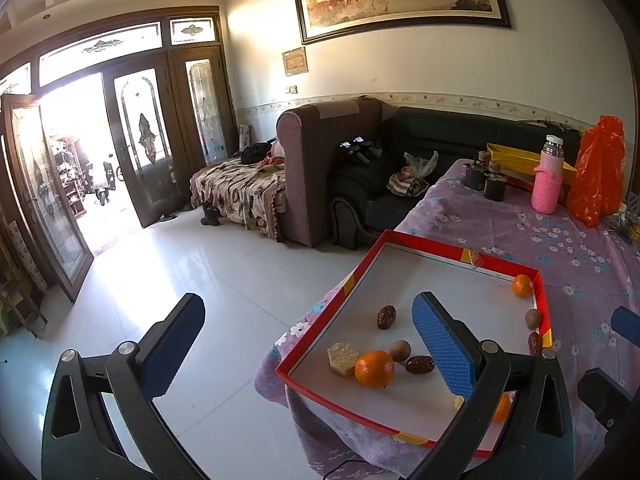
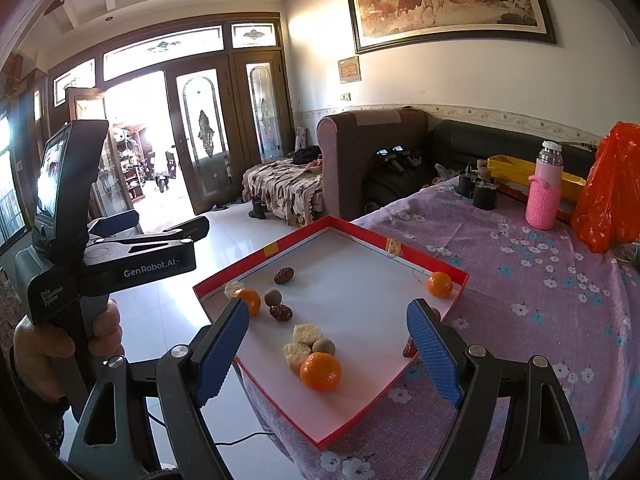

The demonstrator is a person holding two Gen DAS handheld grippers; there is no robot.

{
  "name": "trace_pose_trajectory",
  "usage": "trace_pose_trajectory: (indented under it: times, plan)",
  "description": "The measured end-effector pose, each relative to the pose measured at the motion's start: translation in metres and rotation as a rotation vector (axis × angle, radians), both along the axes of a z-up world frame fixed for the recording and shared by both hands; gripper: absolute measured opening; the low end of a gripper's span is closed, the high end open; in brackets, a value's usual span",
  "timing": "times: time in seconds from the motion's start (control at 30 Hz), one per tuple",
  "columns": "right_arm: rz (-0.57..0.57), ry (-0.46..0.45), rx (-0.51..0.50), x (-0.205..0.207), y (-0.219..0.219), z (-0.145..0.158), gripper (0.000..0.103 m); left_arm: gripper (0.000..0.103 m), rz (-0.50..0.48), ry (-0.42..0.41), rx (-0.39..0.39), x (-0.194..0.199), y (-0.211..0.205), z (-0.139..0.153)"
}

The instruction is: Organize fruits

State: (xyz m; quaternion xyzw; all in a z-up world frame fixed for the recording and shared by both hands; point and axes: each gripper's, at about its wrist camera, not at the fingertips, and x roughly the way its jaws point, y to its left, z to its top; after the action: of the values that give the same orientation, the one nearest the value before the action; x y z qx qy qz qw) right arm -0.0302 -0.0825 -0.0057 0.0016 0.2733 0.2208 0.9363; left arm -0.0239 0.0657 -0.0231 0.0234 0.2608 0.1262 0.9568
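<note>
Two grippers hang over the near end of a table (image 2: 520, 264) with a purple flowery cloth. The biggest thing on it is a flat red box (image 2: 400, 246) with a white floor, and all the fruit lies inside.

The left gripper (image 1: 308, 344) has its blue fingers (image 1: 442, 346) wide apart with nothing in them. One finger is over the box and the other is out over the floor. A hand (image 2: 60, 344) holds it by the handle.

The right gripper (image 2: 328, 354) also has its fingers (image 2: 434, 354) wide apart and holds nothing. They sit on either side of the near fruit pile without touching it.

Three oranges are in the box: one (image 2: 320, 371) close by, one (image 2: 248, 300) at the left wall, one (image 2: 439, 284) in the far right corner.

Three pale chunks come next: two (image 2: 306, 335) touch each other beside the near orange, and one (image 2: 234, 289) sits behind the left orange.

Small brown balls (image 2: 273, 298) and dark red dates (image 2: 283, 275) lie between them. One ball (image 2: 323, 346) touches the near orange.
</note>
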Motion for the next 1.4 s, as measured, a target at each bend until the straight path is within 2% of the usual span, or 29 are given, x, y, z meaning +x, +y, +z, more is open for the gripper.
trace_pose_trajectory:
  times: [1.4]
  plan:
    - [0.010,-0.001,0.006,0.0074,0.0023,0.0010,0.083,0.103,-0.007,0.009,-0.001,0.0045,0.0076,0.0043]
